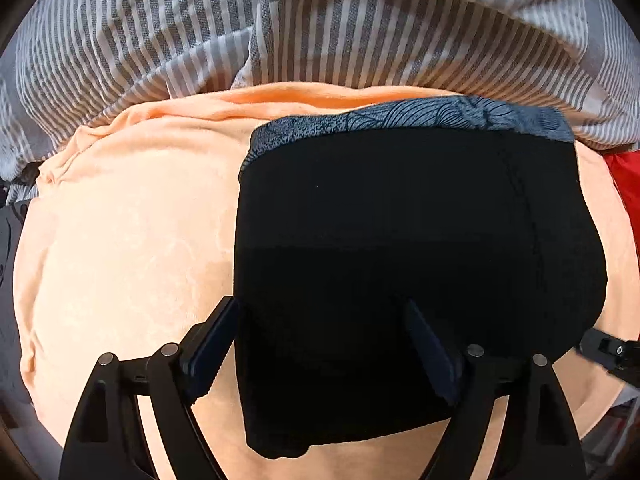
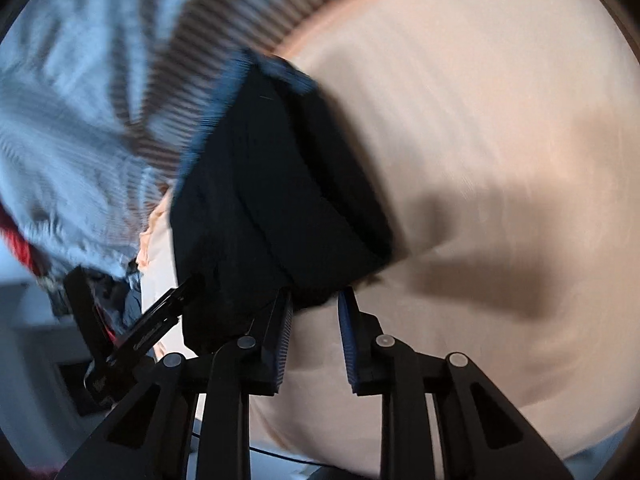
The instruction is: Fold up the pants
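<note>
The black pants [image 1: 400, 220] lie folded into a compact block on a peach cloth [image 1: 140, 220], with a grey-blue patterned band [image 1: 400, 120] along their far edge. My left gripper [image 1: 318, 304] points down over their near part, open wide: its left finger stands at the pants' left edge and its right finger over the black fabric. In the blurred right wrist view the pants [image 2: 260, 200] end in a corner just at the tips of my right gripper [image 2: 316, 294]. Its pads stand apart, with peach cloth [image 2: 480, 120] showing through the gap.
Grey-and-white striped bedding [image 1: 200, 32] is bunched up behind the peach cloth. Something red [image 1: 624, 180] shows at the right edge. A piece of the right gripper's frame [image 1: 612, 350] pokes in at the pants' right side. The left gripper's linkage [image 2: 160, 320] crosses the right wrist view.
</note>
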Tool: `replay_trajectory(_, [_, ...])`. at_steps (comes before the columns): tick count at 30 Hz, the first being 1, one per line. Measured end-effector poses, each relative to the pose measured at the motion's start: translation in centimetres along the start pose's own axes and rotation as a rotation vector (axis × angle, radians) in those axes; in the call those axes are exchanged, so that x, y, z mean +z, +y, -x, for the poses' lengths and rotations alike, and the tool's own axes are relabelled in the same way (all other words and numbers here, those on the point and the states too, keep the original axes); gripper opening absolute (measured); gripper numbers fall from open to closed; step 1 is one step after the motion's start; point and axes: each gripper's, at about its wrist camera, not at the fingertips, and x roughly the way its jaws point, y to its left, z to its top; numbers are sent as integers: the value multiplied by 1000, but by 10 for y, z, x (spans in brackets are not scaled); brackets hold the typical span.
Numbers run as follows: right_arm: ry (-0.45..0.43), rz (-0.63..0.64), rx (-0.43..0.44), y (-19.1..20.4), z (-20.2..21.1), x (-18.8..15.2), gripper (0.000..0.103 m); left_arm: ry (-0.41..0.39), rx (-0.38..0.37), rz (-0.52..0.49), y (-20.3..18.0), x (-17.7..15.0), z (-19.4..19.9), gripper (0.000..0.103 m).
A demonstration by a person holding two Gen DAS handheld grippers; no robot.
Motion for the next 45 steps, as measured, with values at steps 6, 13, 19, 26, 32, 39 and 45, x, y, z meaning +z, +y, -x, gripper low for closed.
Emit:
replay_trajectory(6, [1, -13, -95, -9, 18, -2, 34, 14, -21, 18, 6, 3, -3, 88])
replay_trajectory(13, [-52, 56, -150, 12, 44, 13, 37, 11, -16, 17, 6, 5, -6, 88])
replay_trajectory(19, [-48, 193, -178, 48, 27, 13, 53, 16, -24, 29, 9, 6, -8, 92])
replay_trajectory(26, [46, 163, -212, 38, -6, 15, 57, 17, -34, 36, 11, 5, -11, 92])
replay_trajectory(32, [53, 143, -196, 36, -3, 10, 57, 22, -43, 42, 13, 4, -9, 92])
replay_trajectory(39, [91, 122, -189, 30, 1, 2, 59, 42, -47, 59, 15, 7, -10, 92])
replay_trajectory(45, [91, 120, -182, 24, 11, 4, 62, 23, -111, 89, 24, 11, 2, 92])
